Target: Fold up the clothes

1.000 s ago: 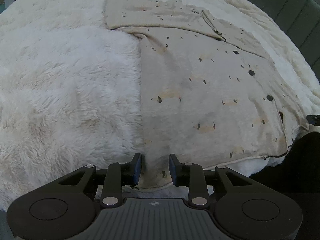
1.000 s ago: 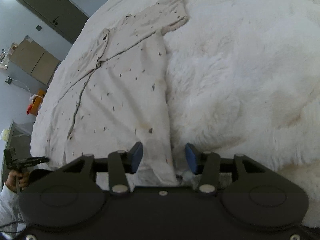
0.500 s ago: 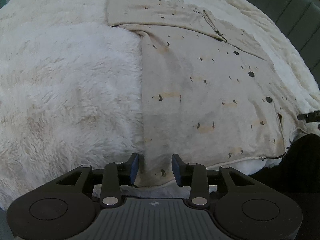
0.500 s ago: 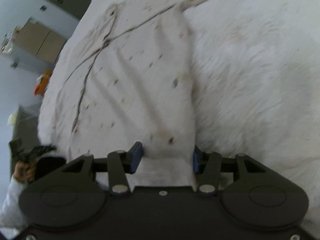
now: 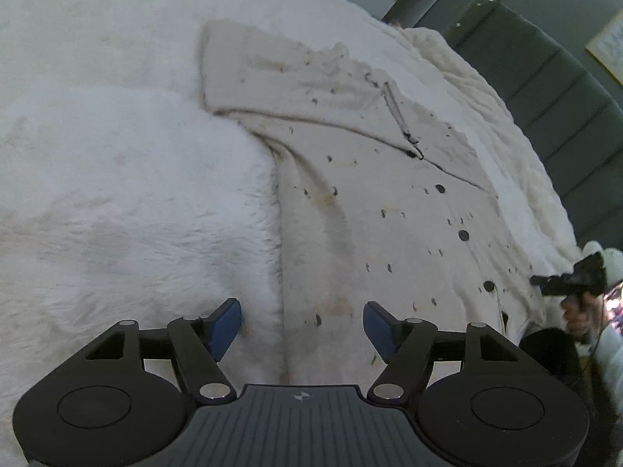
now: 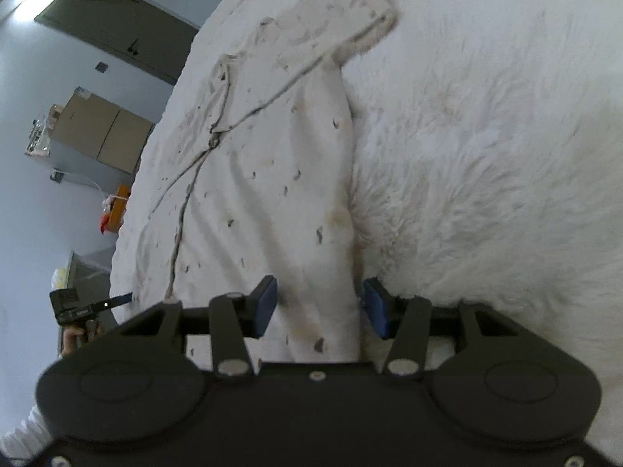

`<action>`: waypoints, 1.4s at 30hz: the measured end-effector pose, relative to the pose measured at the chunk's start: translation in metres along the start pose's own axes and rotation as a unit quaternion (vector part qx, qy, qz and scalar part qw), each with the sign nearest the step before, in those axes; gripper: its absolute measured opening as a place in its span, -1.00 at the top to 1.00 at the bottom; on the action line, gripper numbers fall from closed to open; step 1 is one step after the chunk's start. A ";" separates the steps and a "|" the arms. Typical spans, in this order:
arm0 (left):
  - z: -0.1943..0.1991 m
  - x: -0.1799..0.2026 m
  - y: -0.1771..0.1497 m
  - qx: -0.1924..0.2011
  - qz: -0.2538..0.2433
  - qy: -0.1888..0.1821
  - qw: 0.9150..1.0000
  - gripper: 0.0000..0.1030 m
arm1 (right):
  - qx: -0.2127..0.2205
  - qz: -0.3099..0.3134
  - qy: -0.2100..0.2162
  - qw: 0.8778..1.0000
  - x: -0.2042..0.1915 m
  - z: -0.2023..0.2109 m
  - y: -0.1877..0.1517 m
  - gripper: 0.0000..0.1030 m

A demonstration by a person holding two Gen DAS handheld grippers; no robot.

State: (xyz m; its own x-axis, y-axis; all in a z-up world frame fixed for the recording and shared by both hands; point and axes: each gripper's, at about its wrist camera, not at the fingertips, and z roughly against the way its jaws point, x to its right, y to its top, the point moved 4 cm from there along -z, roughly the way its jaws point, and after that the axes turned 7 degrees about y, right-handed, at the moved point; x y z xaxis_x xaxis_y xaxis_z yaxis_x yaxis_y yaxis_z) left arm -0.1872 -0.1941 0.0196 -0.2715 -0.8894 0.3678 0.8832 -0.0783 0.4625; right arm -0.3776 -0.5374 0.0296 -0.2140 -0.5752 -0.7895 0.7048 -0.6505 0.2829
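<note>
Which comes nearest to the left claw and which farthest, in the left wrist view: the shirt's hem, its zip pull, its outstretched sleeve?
1. Hem: between the open left claw fingers.
2. Zip pull: mid-shirt, up and right.
3. Sleeve: farthest, up and left on the fluffy blanket.

each wrist view sits low and close over a hem corner of the shirt (image 5: pixel 373 210) (image 6: pixel 264 179), facing 12 o'clock along it. both share the shirt on the fluffy blanket (image 5: pixel 117 194) (image 6: pixel 486 155)
</note>
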 end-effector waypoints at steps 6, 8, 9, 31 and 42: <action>-0.022 0.000 0.002 0.009 0.023 -0.024 0.999 0.09 | 0.005 -0.017 0.019 1.000 0.006 0.001 -0.003 0.94; -0.025 -0.003 -0.001 0.011 0.031 -0.022 0.999 0.49 | 0.005 -0.030 0.016 0.999 0.011 0.002 -0.004 0.97; -0.025 -0.005 -0.001 0.012 0.039 -0.024 0.999 0.65 | 0.010 -0.031 0.012 0.999 0.012 0.006 -0.005 0.98; -0.080 0.015 -0.022 -0.212 0.025 -0.143 0.966 0.34 | -0.063 -0.053 0.027 0.996 0.020 -0.002 -0.027 0.77; -0.015 0.043 -0.018 -0.092 0.016 -0.226 0.970 0.98 | 0.048 -0.039 0.079 0.995 -0.009 0.036 -0.043 1.00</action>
State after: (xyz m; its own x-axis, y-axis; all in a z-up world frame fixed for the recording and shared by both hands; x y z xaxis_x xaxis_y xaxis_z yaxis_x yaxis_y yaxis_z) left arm -0.2089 -0.2373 0.0150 -0.3457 -0.6085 0.7143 0.9360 -0.1699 0.3084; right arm -0.4300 -0.5217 0.0442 -0.1519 -0.4404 -0.8849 0.6200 -0.7397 0.2617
